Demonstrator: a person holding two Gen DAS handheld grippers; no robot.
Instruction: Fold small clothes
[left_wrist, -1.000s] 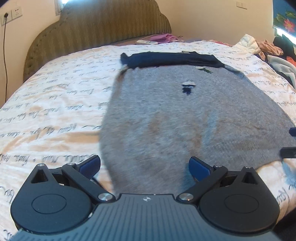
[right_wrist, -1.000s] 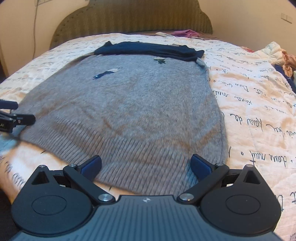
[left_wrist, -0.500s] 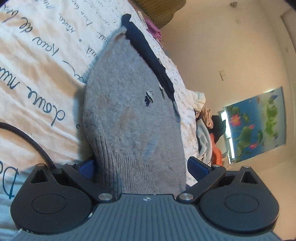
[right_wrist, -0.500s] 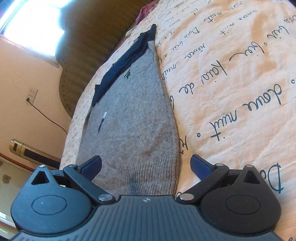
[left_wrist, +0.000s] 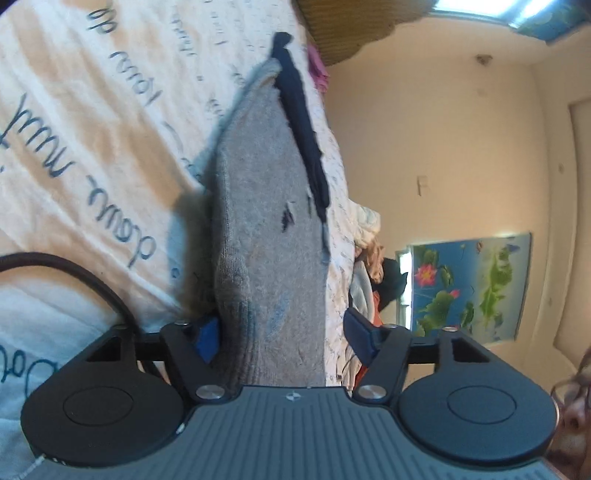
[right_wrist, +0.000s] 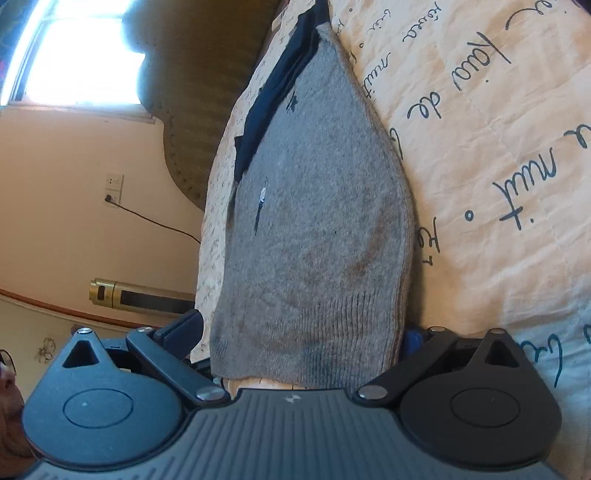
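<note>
The left hand-held gripper (left_wrist: 282, 341), its jaws just closing, straddles the near ribbed hem of the grey sweater (left_wrist: 269, 221), one pad touching, the other apart. The right hand-held gripper (right_wrist: 301, 338) spans the hem, jaws wide. The sweater stretches away over the script-printed bedspread (right_wrist: 498, 166) toward the headboard (right_wrist: 207, 74).

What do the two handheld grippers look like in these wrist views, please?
Both are alike: the left gripper and right gripper have matte black linkage arms with silver pivot screws, two round black housings, a ribbed grey body bearing a small white logo, and blue finger pads. A black cable loops beside the left one.
</note>
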